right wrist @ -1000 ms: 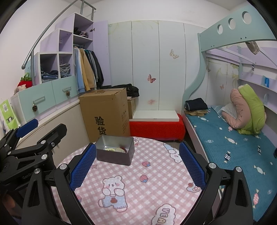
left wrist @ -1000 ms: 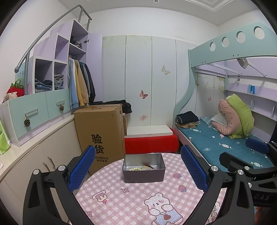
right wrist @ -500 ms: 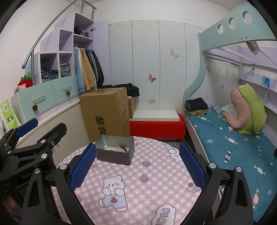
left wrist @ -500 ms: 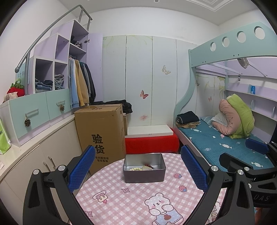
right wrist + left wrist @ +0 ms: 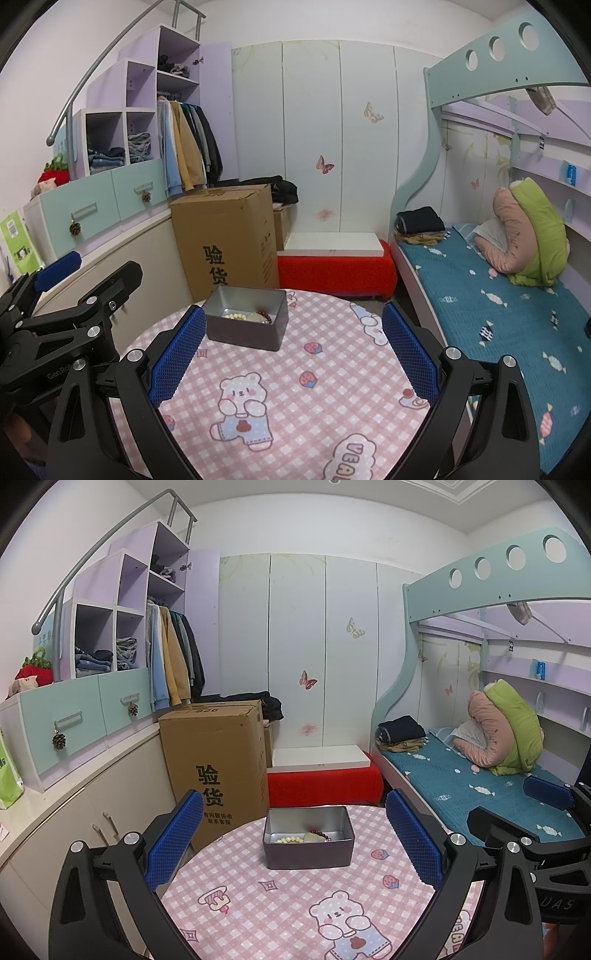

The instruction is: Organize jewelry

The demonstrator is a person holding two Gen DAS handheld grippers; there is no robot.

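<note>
A grey metal tin (image 5: 308,849) stands at the far side of a round table with a pink checked cloth (image 5: 280,904). Inside lie a cream bead bracelet (image 5: 286,838), a pale piece and a dark red bead bracelet (image 5: 320,834). The tin also shows in the right wrist view (image 5: 246,325), with the cream beads (image 5: 233,316) and red beads (image 5: 265,315). My left gripper (image 5: 294,840) is open and empty, held above the table in front of the tin. My right gripper (image 5: 293,354) is open and empty, to the right of the tin.
A tall cardboard box (image 5: 218,760) stands behind the table at the left. A red bench with a white board (image 5: 321,775) is behind it. A bunk bed with a teal mattress (image 5: 480,794) is at the right. Cabinets and a wardrobe (image 5: 74,738) line the left wall.
</note>
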